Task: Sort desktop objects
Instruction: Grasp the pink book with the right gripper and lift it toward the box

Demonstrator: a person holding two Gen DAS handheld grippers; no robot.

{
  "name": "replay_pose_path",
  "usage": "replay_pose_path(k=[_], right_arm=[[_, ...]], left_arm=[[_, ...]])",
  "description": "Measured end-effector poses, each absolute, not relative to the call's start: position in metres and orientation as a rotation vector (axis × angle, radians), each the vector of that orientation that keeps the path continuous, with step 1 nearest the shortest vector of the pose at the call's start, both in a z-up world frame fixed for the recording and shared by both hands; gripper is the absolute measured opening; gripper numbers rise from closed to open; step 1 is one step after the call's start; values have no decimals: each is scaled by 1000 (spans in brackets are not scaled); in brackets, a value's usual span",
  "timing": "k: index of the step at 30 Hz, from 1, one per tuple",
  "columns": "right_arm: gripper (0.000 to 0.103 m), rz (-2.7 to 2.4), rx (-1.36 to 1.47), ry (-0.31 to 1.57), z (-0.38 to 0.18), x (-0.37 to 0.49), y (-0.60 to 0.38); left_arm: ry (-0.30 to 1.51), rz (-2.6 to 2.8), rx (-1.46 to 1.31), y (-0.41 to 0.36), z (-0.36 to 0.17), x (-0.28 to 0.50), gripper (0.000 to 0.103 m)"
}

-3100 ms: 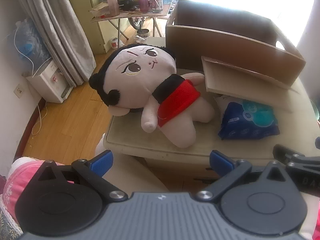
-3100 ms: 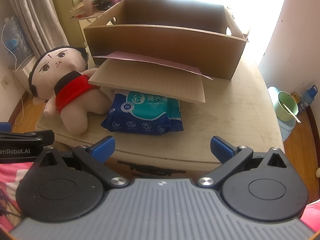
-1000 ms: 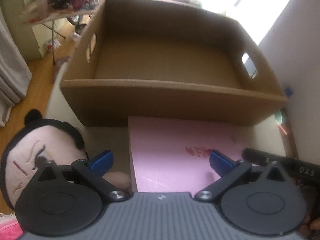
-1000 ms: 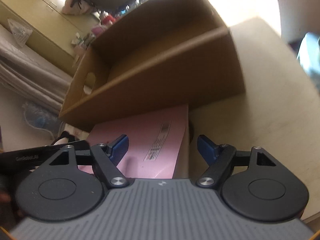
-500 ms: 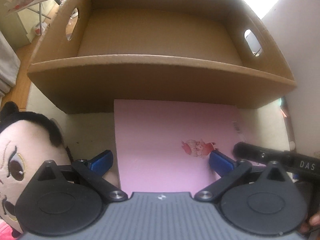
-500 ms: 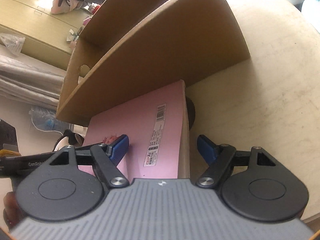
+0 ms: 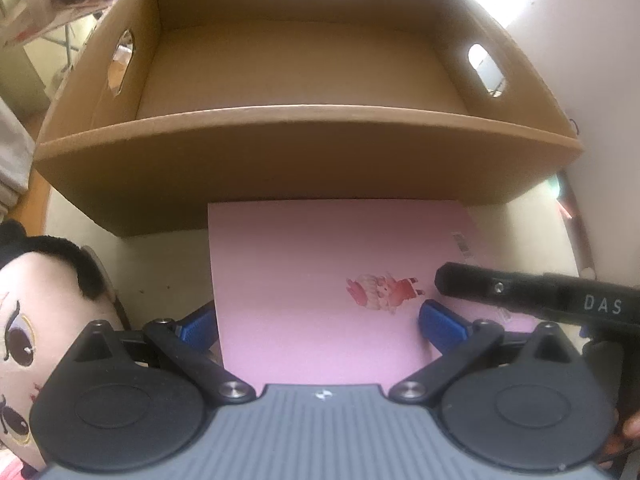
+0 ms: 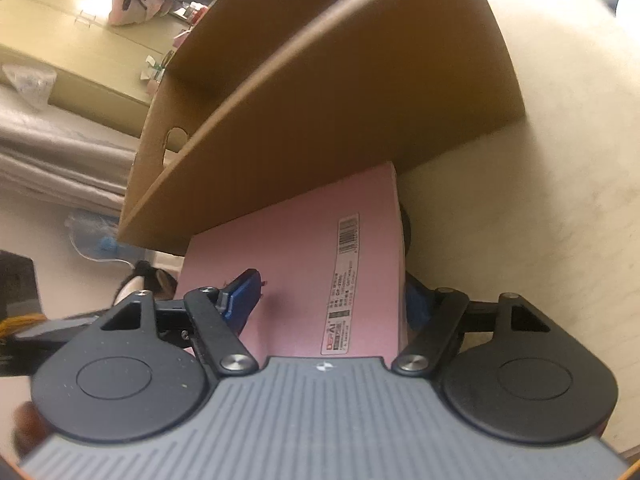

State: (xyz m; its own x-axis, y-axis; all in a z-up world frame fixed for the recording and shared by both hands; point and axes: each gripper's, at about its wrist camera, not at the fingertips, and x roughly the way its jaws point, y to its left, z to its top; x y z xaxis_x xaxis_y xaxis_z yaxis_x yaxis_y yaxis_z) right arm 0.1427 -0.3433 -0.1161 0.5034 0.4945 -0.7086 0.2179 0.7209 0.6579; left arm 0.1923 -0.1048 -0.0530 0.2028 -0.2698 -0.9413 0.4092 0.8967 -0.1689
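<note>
Gripping the pink notebook [image 8: 304, 248] cleanly meant seating both pads before lifting; it lay flat against the cardboard box [image 7: 304, 152]. The right gripper [image 8: 332, 296] straddled its right edge, jaws closing, not visibly pinching. The left gripper [image 7: 320, 320] stood spread. Counted: one notebook, one box, one plush doll [image 7: 44, 312].
</note>
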Motion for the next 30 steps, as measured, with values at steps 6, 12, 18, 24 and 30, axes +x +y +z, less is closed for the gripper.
replay_pose_path(k=[6, 12, 18, 24, 30], right_arm=[[69, 177, 722, 1034, -99, 137, -342], [69, 168, 690, 1003, -80, 122, -342], [68, 193, 675, 979, -56, 107, -347], [69, 223, 639, 948, -28, 100, -349], [69, 226, 599, 916, 2, 105, -354]], left_arm=[[1239, -487, 149, -100, -42, 179, 103], [1181, -497, 169, -117, -30, 166, 103], [1127, -495, 141, -119, -11, 148, 103], [1072, -482, 103, -117, 9, 138, 103], [1011, -487, 67, -120, 26, 142, 103]])
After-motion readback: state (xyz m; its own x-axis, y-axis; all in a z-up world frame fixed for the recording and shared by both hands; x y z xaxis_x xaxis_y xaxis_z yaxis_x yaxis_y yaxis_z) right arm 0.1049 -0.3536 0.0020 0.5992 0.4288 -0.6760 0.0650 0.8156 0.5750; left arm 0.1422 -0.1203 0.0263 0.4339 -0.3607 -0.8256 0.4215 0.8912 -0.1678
